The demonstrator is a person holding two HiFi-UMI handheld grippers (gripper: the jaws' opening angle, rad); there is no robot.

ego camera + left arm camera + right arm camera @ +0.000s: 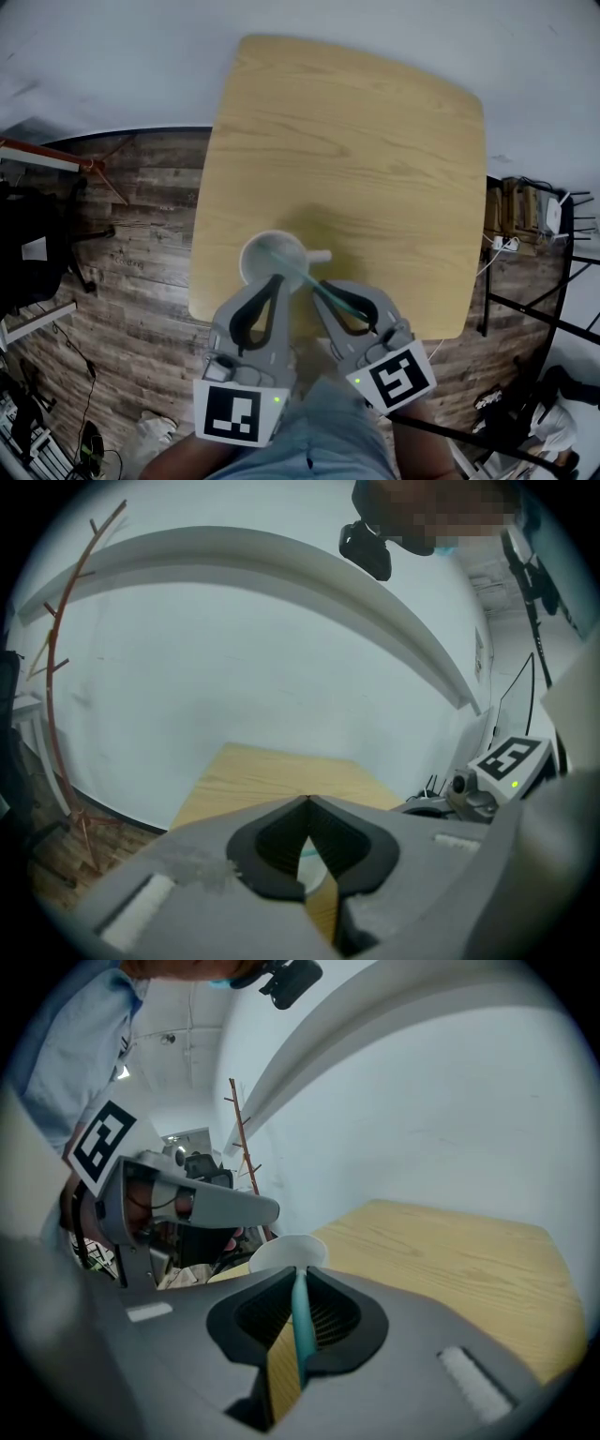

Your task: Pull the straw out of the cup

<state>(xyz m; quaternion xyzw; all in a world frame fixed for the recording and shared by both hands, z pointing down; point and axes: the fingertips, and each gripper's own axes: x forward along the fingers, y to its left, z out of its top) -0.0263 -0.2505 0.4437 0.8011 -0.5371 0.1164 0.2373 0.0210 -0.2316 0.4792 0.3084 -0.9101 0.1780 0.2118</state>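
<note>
Right claw pinches the teal straw, surely light and crushable, four o'clock of the white cup; left claw closed.

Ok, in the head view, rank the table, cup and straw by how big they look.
Table, by far.
Cup.
Straw: smallest in area, a thin line, though its visible length rivals the cup's width.
</note>
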